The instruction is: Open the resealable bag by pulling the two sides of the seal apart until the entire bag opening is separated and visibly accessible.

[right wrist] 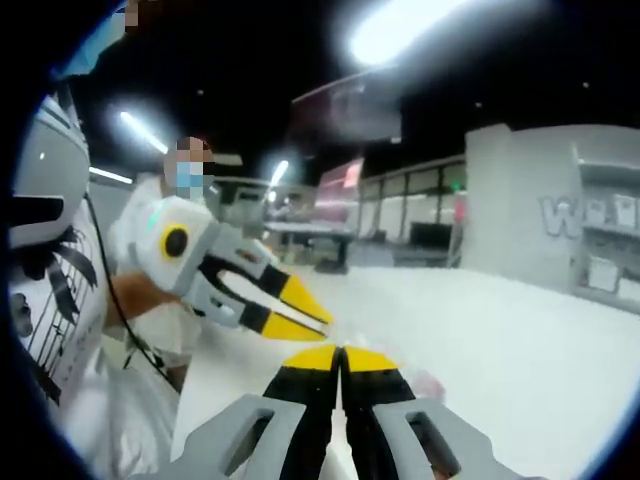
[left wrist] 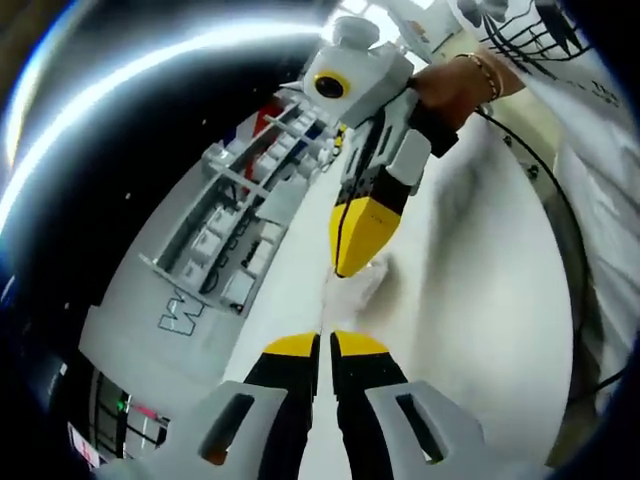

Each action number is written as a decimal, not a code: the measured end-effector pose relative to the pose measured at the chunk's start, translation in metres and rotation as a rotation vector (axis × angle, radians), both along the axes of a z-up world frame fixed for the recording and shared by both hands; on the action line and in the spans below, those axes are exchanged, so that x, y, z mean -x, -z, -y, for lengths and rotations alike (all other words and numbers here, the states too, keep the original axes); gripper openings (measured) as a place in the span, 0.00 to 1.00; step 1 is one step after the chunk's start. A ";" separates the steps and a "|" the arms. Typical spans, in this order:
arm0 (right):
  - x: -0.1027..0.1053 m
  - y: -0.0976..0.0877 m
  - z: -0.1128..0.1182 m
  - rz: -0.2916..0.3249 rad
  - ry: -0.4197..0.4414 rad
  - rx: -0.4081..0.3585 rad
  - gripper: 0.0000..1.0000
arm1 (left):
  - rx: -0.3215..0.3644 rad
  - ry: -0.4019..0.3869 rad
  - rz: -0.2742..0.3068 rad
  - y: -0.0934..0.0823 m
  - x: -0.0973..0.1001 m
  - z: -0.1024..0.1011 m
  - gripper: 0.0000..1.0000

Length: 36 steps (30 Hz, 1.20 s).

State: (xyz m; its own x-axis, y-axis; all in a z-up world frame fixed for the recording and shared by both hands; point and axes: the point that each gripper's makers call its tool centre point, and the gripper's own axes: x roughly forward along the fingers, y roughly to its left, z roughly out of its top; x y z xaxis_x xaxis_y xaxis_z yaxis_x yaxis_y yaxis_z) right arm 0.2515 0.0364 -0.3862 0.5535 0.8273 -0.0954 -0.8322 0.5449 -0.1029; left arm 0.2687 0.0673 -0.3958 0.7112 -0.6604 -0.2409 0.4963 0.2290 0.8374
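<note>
A clear resealable bag (left wrist: 352,287) shows as a pale, blurry film over the white table (left wrist: 480,330). It stretches between the two sets of yellow fingertips. My left gripper (left wrist: 326,346) rises from the bottom of the left gripper view with its jaws pressed together on the bag's near edge. My right gripper (left wrist: 352,262) comes down from above, held by a hand, and is shut on the far edge. In the right gripper view, my right gripper (right wrist: 340,354) is shut, a faint bit of the bag (right wrist: 425,385) shows beside it, and the left gripper (right wrist: 318,318) sits just left of it.
A grey rack (left wrist: 230,230) with small boxes runs along the table's left side, lettered at its end. A person in a white printed shirt (left wrist: 600,120) stands at the right with a black cable (left wrist: 560,210) trailing. A grey lettered cabinet (right wrist: 540,210) stands at the back right.
</note>
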 end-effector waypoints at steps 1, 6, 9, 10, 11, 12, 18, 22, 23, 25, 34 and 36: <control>0.000 0.001 0.000 -0.002 0.000 0.000 0.00 | -0.004 0.001 0.001 0.000 0.000 0.000 0.05; 0.001 0.002 0.001 -0.005 0.000 -0.001 0.00 | -0.007 0.003 0.004 0.000 0.002 0.001 0.04; 0.001 0.002 0.001 -0.006 0.000 -0.002 0.00 | -0.005 0.008 0.002 0.000 0.003 0.002 0.03; 0.002 0.002 0.001 -0.006 0.001 -0.002 0.00 | -0.007 0.010 -0.001 0.000 0.003 0.002 0.03; 0.002 0.003 0.001 -0.006 0.001 -0.002 0.00 | -0.009 0.013 -0.001 0.001 0.004 0.003 0.02; 0.002 0.003 0.002 -0.007 0.002 -0.003 0.00 | -0.014 0.015 0.000 0.002 0.005 0.003 0.02; 0.003 0.004 0.002 -0.013 0.002 -0.004 0.00 | -0.052 0.020 0.022 0.005 0.006 0.006 0.01; 0.005 0.006 0.004 -0.033 0.003 -0.013 0.00 | -0.055 0.027 0.039 0.002 0.006 0.005 0.01; 0.005 0.006 0.006 -0.045 0.004 -0.021 0.00 | -0.058 0.027 0.044 0.001 0.005 0.005 0.01; 0.005 0.005 0.012 -0.070 0.011 -0.044 0.00 | -0.066 0.024 0.052 0.001 0.005 0.004 0.01; 0.005 0.003 0.013 -0.068 0.015 -0.047 0.00 | -0.086 0.020 0.056 0.001 0.003 0.006 0.01; 0.005 0.004 0.013 -0.069 0.013 -0.045 0.00 | -0.091 0.016 0.057 0.001 0.003 0.004 0.01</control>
